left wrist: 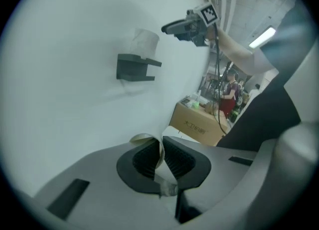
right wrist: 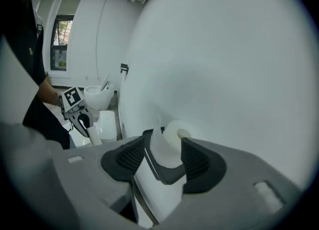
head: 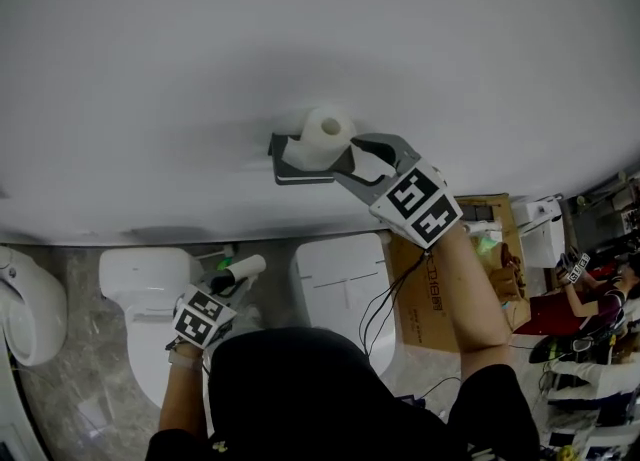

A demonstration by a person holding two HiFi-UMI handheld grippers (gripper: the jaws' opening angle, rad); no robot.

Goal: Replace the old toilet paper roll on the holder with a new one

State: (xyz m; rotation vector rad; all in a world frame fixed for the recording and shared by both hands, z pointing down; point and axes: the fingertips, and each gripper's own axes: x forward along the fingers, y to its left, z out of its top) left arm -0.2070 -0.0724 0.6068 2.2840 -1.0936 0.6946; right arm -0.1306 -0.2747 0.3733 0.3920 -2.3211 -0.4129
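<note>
My right tool (right wrist: 166, 143) is wide open, with the new roll (right wrist: 172, 133) on the holder (head: 300, 171) sitting right between its jaws. Left tool (left wrist: 160, 149) is clamped on the old tube (head: 243, 269).

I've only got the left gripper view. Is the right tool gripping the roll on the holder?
Observer: No. The right gripper view shows the right tool with its jaws apart. The roll sits between them on the holder.
Operator: What's the cardboard in my tool?
Observer: The head view shows that it's a whole tube, and the left tool pinches it at one end.
Operator: What's on the floor near me?
Observer: The head view shows a toilet on the floor by the left tool.
</note>
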